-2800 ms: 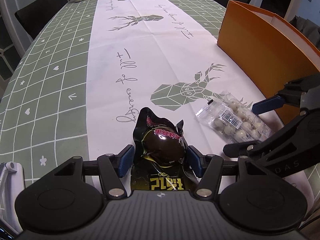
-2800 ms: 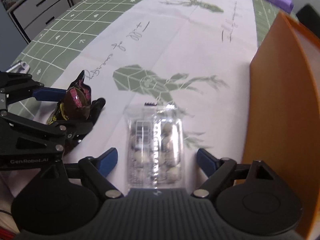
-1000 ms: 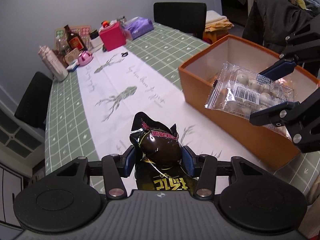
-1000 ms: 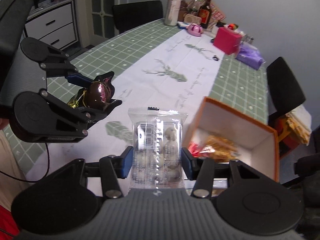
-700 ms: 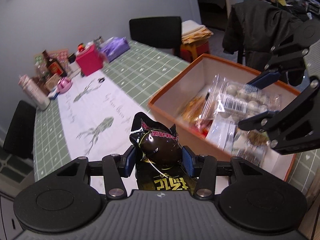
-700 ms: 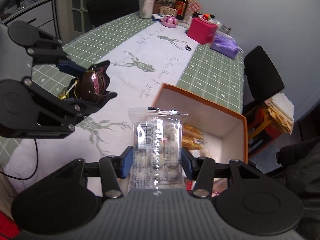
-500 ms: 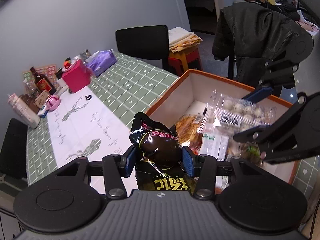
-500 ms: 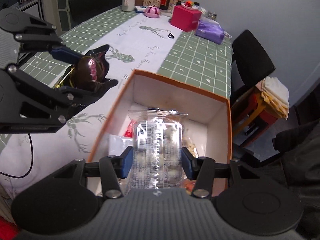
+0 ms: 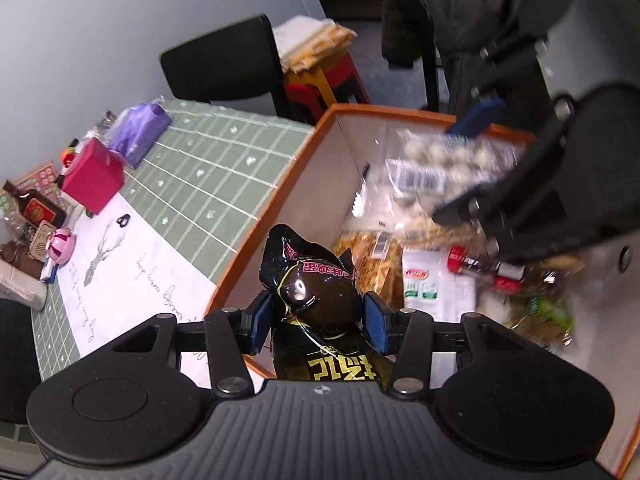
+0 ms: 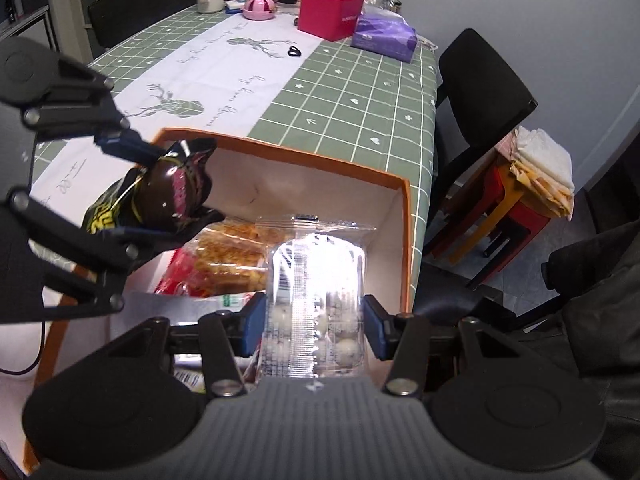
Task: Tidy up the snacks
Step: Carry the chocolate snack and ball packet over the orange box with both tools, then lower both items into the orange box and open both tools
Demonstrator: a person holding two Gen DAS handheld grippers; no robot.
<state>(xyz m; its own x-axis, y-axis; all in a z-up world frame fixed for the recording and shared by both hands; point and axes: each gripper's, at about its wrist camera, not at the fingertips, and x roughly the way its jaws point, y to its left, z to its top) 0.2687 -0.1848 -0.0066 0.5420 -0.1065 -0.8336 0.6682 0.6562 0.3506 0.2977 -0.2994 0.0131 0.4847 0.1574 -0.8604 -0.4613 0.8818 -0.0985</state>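
My left gripper (image 9: 318,320) is shut on a black snack bag (image 9: 320,292) with yellow lettering and holds it above the near edge of the orange box (image 9: 276,192). My right gripper (image 10: 314,324) is shut on a clear packet of white balls (image 10: 316,284) and holds it over the inside of the orange box (image 10: 406,240). In the left wrist view the clear packet (image 9: 440,164) hangs blurred above the box. In the right wrist view the black bag (image 10: 160,196) sits over the box's left rim. Several snack packs lie in the box.
The box stands at the corner of a green checked tablecloth (image 10: 360,80) with a white runner (image 10: 224,60). A pink box (image 10: 330,12), a purple pack (image 10: 384,38) and bottles stand at the far end. A black chair (image 10: 480,80) and a stool with folded cloth (image 10: 536,168) stand beside the table.
Both grippers lifted their snacks from the table and carried them over the orange box. In the last half second both have come lower and closer over the box.
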